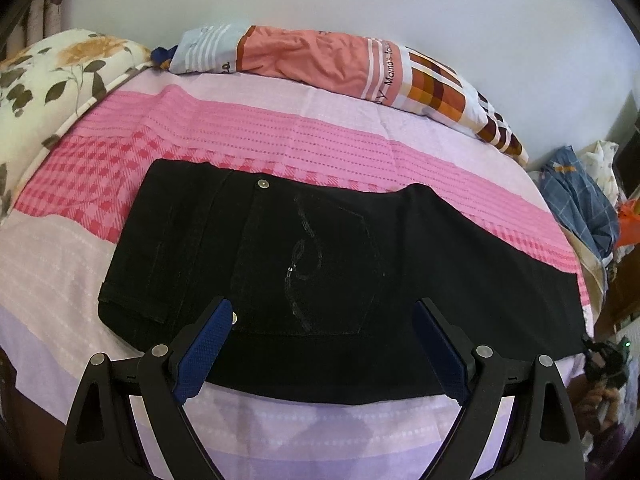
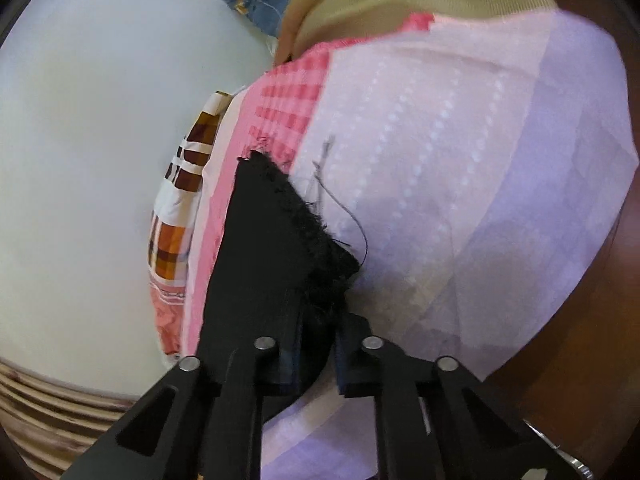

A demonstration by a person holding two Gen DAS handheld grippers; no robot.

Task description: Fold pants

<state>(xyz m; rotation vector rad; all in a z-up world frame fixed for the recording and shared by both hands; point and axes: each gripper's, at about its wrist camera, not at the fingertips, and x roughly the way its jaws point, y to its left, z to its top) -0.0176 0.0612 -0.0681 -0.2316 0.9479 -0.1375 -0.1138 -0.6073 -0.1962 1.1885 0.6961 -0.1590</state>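
Black pants lie flat across the pink and lilac bed sheet, waistband to the left, back pocket with sequin stitching up. My left gripper is open and empty, its blue pads spread above the near edge of the pants by the waist. In the right wrist view my right gripper is shut on the frayed hem of the pants leg and holds it lifted above the sheet. The right gripper also shows in the left wrist view, at the far right end of the pants.
A folded pink, orange and white quilt lies along the far edge of the bed by the white wall. A floral pillow is at the far left. Blue checked clothes are piled off the right side. Brown wood borders the bed.
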